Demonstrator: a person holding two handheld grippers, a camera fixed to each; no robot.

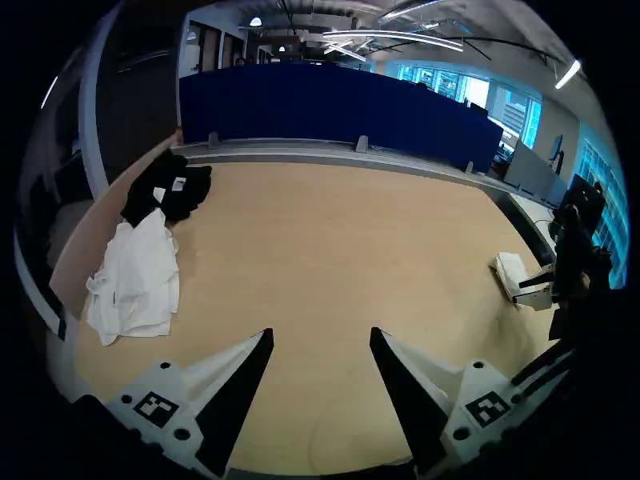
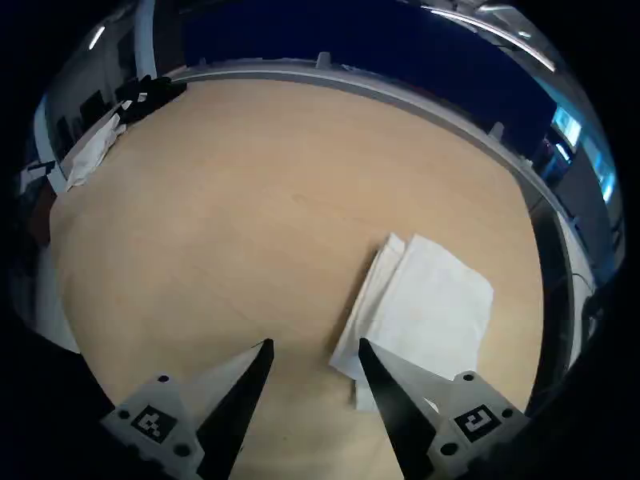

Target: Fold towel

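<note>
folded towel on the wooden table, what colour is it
Plain white, no pattern; the folded towel shows best in the right gripper view.

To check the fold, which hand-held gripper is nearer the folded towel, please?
Right. The right hand-held gripper is at the folded towel; the left hand-held gripper is far across the table.

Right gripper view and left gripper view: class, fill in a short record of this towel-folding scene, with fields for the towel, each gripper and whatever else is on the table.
towel: white, folded, lying flat on the table
left gripper: open, holding nothing, over bare table
right gripper: open; one finger overlaps the towel's near edge, contact unclear
other items: white cloth and black clothing, bunched side by side near a table edge, apart from the towel
backdrop: blue partition along the table's far side
</note>
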